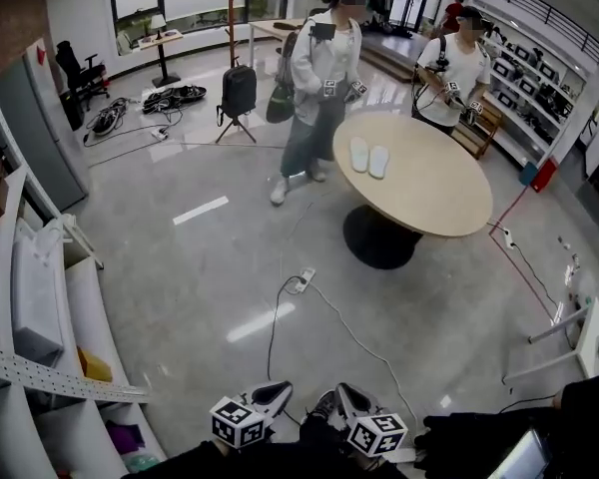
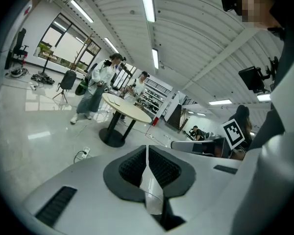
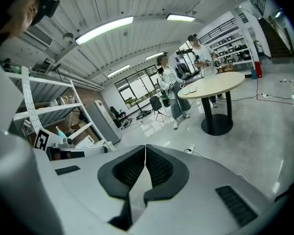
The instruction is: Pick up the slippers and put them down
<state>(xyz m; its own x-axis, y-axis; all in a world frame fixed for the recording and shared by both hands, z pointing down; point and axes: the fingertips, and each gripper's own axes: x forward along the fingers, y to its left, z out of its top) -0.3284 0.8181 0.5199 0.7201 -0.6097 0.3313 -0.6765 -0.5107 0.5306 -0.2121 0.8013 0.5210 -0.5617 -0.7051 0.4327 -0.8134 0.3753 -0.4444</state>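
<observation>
The white slippers (image 1: 369,157) lie side by side on the round desk (image 1: 434,203), near the edge where a person (image 1: 317,88) stands. The left gripper (image 1: 273,395) and the right gripper (image 1: 341,395) are at the bottom of the head view, above the floor and well apart from the desk. Both have their jaws together, with nothing between them.
</observation>
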